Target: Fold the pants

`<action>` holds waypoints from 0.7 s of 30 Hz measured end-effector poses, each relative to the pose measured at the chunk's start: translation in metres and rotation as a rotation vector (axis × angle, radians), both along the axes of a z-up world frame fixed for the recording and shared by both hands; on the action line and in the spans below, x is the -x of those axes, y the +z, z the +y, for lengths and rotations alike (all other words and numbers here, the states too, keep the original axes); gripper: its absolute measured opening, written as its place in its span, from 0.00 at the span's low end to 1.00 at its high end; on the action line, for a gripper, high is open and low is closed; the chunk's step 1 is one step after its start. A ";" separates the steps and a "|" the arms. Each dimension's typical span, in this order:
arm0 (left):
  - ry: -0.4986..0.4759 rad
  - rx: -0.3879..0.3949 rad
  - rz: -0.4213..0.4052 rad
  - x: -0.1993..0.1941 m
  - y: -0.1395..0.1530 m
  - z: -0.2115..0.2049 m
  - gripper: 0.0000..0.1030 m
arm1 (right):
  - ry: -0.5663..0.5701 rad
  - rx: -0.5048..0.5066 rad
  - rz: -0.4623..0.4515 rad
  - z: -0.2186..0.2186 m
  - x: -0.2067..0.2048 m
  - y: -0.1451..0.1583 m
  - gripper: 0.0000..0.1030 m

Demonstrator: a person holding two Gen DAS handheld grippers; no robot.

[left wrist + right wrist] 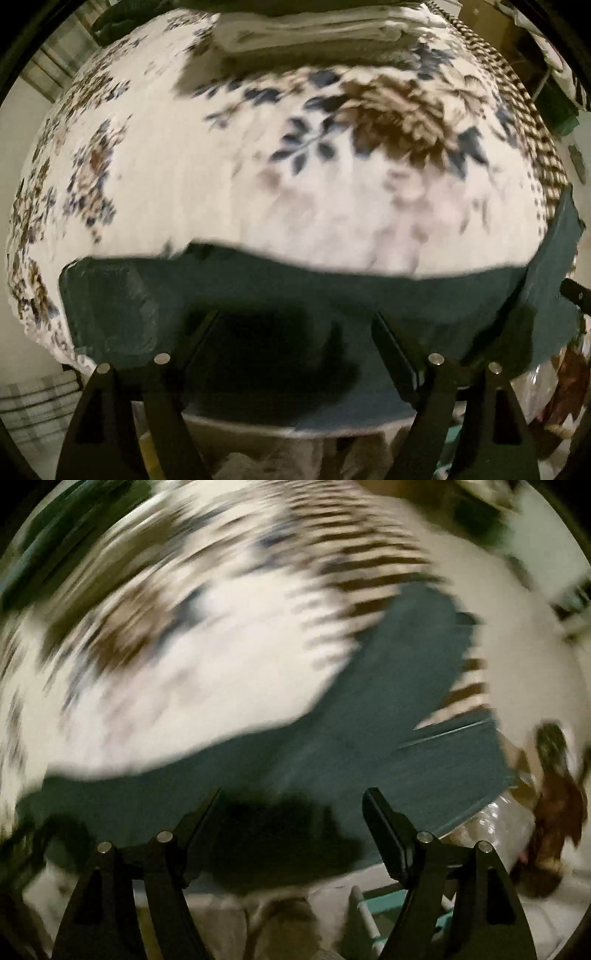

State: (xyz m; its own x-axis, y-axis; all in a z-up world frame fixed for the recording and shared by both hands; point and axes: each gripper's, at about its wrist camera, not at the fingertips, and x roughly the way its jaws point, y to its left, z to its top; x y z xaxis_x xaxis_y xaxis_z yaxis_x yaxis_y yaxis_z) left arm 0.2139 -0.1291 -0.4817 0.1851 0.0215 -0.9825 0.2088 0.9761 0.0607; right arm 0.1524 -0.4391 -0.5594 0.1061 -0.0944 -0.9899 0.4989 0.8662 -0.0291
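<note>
Dark teal pants (295, 284) lie flat along the near edge of a bed with a white floral bedspread (184, 177). In the left wrist view, my left gripper (297, 321) is open and empty, its fingers just above the pants' near edge. The waistband end lies at the left (107, 306). In the blurred right wrist view the pants (332, 738) run from lower left up to the right, one leg angled away. My right gripper (293, 799) is open and empty over the pants' near edge. The right gripper's tip shows at the left view's right edge (572, 290).
Folded pale fabric (306, 26) lies at the bed's far side. A brown striped border (532, 122) runs along the bed's right edge. Below the bed edge are a plaid cloth (33, 410), clear plastic (491, 823) and a teal frame (388, 904).
</note>
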 end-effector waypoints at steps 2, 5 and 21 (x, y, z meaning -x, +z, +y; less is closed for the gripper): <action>-0.005 -0.001 -0.010 -0.007 -0.002 -0.023 0.78 | -0.081 0.010 -0.015 -0.035 -0.014 -0.004 0.76; -0.014 -0.007 -0.020 -0.015 -0.011 -0.056 0.78 | -0.136 0.020 -0.034 -0.068 -0.032 -0.014 0.76; -0.056 -0.050 0.011 0.013 -0.008 -0.107 0.78 | -0.286 -0.025 -0.115 -0.091 -0.012 -0.009 0.08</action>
State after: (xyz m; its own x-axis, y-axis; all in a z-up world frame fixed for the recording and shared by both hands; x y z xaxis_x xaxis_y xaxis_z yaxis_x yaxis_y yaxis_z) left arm 0.2005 -0.2364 -0.4893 0.1762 0.0607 -0.9825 0.2637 0.9587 0.1065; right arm 0.1644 -0.5302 -0.5683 0.1904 -0.1123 -0.9753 0.7214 0.6898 0.0614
